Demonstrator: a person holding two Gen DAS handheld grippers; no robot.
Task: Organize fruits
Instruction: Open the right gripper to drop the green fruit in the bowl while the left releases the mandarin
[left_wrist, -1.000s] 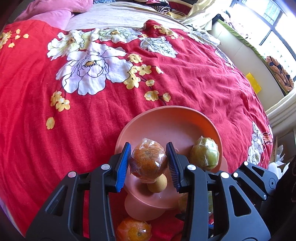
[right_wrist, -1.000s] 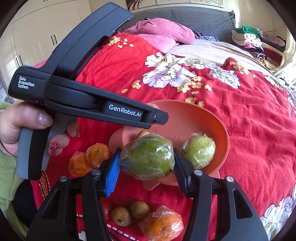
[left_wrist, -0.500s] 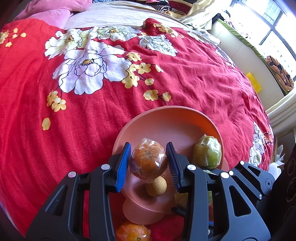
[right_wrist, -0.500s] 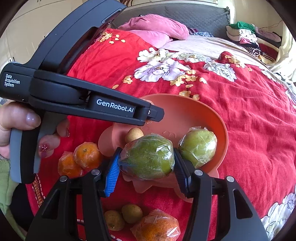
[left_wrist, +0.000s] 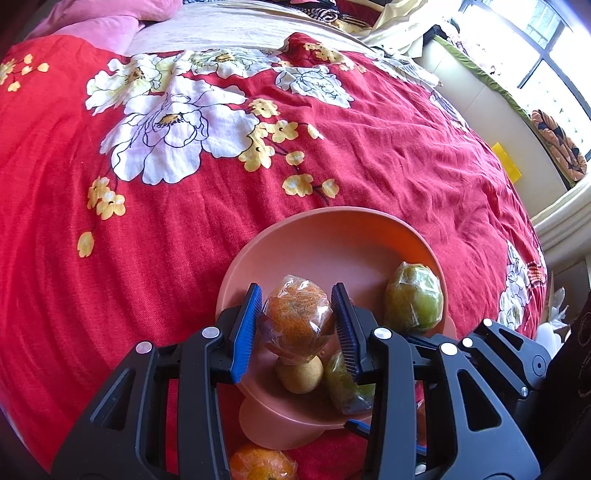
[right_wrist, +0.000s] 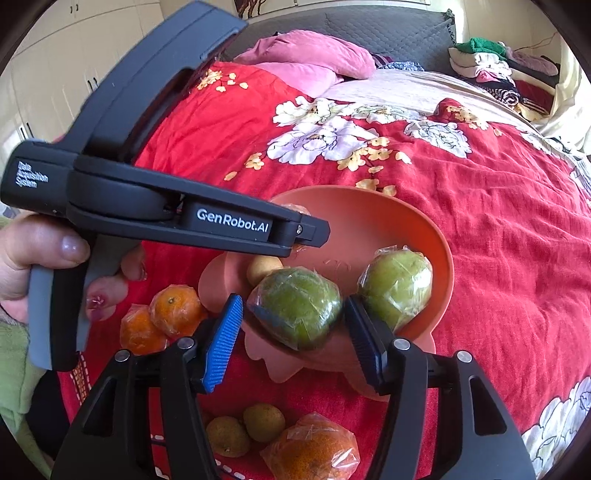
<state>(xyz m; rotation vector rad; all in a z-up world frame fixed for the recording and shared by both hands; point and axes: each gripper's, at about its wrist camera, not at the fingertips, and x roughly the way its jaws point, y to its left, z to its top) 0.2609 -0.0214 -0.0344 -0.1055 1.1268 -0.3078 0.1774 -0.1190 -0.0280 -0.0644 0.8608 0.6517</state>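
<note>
A salmon-pink bowl (left_wrist: 332, 240) lies on the red flowered bedspread. My left gripper (left_wrist: 297, 328) is shut on a plastic-wrapped orange (left_wrist: 295, 317) over the bowl's near rim. My right gripper (right_wrist: 291, 336) has opened; a wrapped green fruit (right_wrist: 297, 308) sits between its spread fingers at the bowl's (right_wrist: 424, 236) near edge. Another wrapped green fruit (right_wrist: 397, 286) and a small brown fruit (right_wrist: 260, 267) lie in the bowl. The left gripper's body crosses the right wrist view and hides part of the bowl.
Two oranges (right_wrist: 162, 321) lie left of the bowl. Two small brown fruits (right_wrist: 245, 428) and a wrapped orange (right_wrist: 314, 448) lie in front of it. Pink pillows (right_wrist: 306, 59) are at the bed's head. A window ledge (left_wrist: 517, 122) runs on the right.
My right gripper has opened and let go of the wrapped green fruit at the bowl's edge. My left gripper has edged a little further over the bowl, holding its orange.
</note>
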